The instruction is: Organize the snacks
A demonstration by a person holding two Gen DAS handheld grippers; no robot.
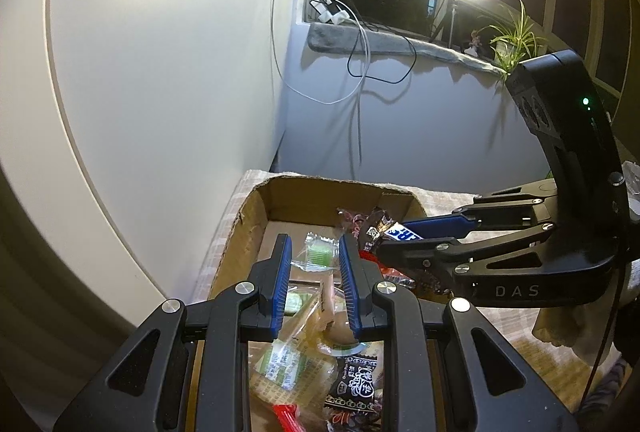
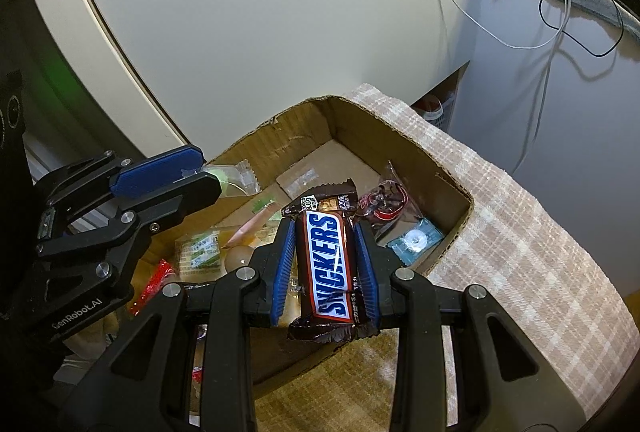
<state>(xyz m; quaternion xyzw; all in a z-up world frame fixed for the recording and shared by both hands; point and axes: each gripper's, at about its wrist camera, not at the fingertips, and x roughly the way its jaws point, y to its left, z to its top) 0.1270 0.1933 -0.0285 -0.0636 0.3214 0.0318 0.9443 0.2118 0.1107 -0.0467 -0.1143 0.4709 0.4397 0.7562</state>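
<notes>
Snickers bar [image 2: 329,264] sits clamped lengthwise in the right tool [image 2: 326,264], held above the cardboard box [image 2: 280,140] of snacks, likely for sorting. Left tool [image 1: 316,284] hovers over the box, parted, gripping nothing.

Snacks [image 2: 200,252] lie in box [image 2: 452,188]; box on cloth [image 2: 520,232].

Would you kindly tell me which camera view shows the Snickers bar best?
The right wrist view: the Snickers bar fills the centre, label readable, clamped in the right gripper above the cardboard box. The left wrist view shows only a blue-and-white sliver at those fingers.
</notes>
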